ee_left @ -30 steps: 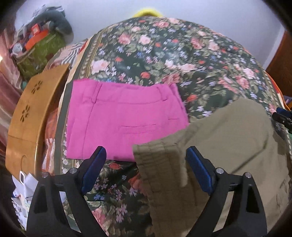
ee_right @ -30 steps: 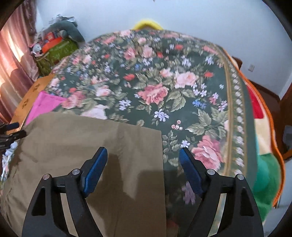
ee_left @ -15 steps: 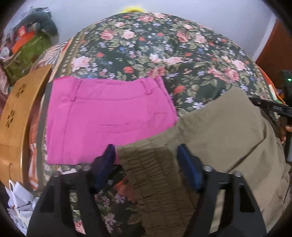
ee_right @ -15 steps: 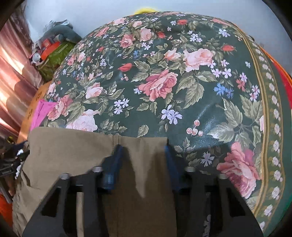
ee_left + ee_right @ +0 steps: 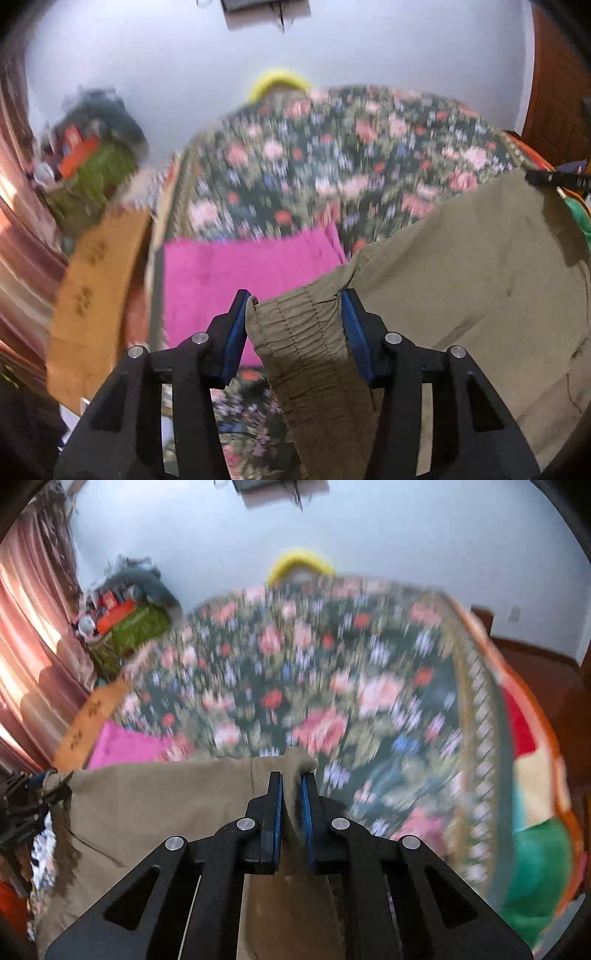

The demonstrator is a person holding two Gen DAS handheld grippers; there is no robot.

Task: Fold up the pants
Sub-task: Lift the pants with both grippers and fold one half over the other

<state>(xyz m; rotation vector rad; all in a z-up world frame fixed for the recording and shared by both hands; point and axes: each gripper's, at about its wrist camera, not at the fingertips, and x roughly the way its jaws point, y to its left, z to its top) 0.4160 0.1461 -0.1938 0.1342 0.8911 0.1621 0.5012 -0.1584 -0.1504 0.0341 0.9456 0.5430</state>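
A floral bedspread (image 5: 369, 686) lay beneath olive pants (image 5: 461, 277), folded pink pants (image 5: 236, 269) just beside them; the left gripper (image 5: 295, 314) pinched the gathered waistband while the right gripper (image 5: 291, 797) clamped a bunched hem

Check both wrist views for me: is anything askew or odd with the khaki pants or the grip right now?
Nothing looks wrong. The left gripper holds the khaki pants by the elastic waistband; the right gripper pinches the hem end. The folded pink pants lie flat on the floral blanket. Background blur hides finer detail.
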